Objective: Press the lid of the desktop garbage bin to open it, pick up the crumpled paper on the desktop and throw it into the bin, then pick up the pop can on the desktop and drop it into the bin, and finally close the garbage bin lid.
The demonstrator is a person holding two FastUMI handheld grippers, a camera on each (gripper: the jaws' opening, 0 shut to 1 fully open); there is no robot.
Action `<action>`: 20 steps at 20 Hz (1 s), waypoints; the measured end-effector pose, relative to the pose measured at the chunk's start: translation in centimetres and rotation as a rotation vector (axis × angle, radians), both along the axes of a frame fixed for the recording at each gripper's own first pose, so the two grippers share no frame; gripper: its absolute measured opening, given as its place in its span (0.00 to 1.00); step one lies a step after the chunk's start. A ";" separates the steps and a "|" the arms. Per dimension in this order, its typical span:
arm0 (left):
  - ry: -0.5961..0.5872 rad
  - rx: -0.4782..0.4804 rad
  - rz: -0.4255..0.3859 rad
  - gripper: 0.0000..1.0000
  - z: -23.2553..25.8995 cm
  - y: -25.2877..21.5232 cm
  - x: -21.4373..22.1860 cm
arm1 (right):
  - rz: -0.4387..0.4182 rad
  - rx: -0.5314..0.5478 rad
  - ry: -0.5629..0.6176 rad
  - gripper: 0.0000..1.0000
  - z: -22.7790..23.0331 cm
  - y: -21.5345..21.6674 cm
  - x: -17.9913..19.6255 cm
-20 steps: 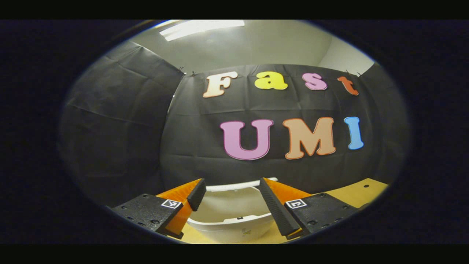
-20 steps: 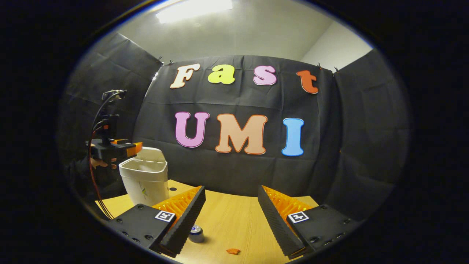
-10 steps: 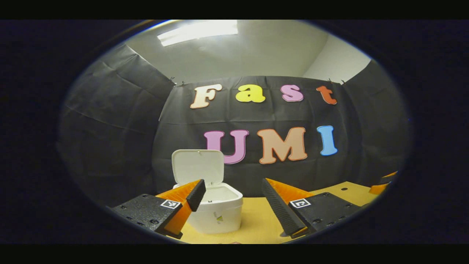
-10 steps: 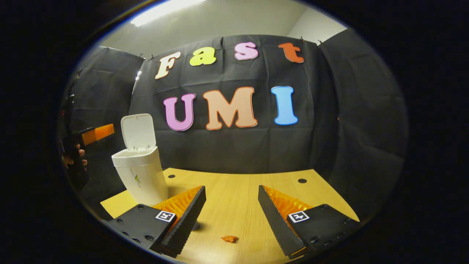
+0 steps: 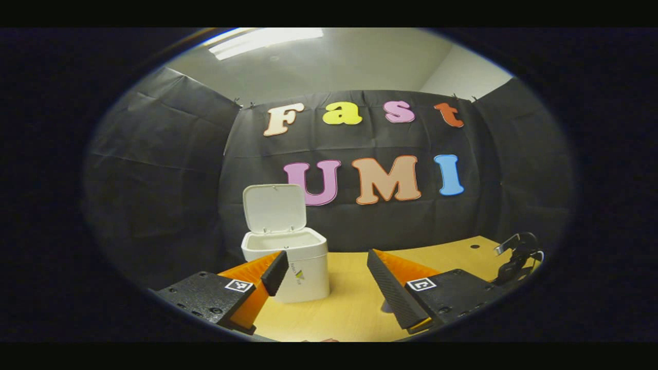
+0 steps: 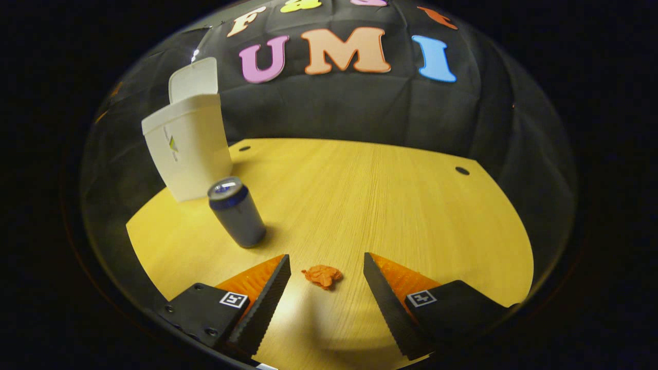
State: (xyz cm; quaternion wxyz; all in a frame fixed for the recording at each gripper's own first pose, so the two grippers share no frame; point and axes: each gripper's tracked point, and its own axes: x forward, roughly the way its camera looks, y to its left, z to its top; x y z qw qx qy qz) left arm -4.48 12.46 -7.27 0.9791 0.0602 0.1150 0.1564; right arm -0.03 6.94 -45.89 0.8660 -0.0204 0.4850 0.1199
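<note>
Right gripper (image 6: 326,267) now lower, wide open and empty, crumpled paper (image 6: 322,276) between its fingers, untouched.

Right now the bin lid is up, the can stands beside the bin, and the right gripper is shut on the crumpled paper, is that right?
Not quite: the right gripper is open, the crumpled paper lying untouched on the desktop between its fingers, as the right gripper view shows. The lid is up and the can stands beside the bin.
</note>
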 end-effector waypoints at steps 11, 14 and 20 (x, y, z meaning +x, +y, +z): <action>0.048 0.028 0.071 0.92 -0.6 2.5 -2.0 | 0.050 0.066 0.088 0.44 -3.2 2.2 -0.1; 0.044 0.015 0.063 0.94 -0.9 3.3 -1.6 | 0.037 0.144 -0.017 0.34 2.0 3.4 2.5; 0.018 -0.056 0.039 0.93 -2.0 5.5 -0.5 | 0.144 0.282 -0.397 0.34 22.4 11.3 11.5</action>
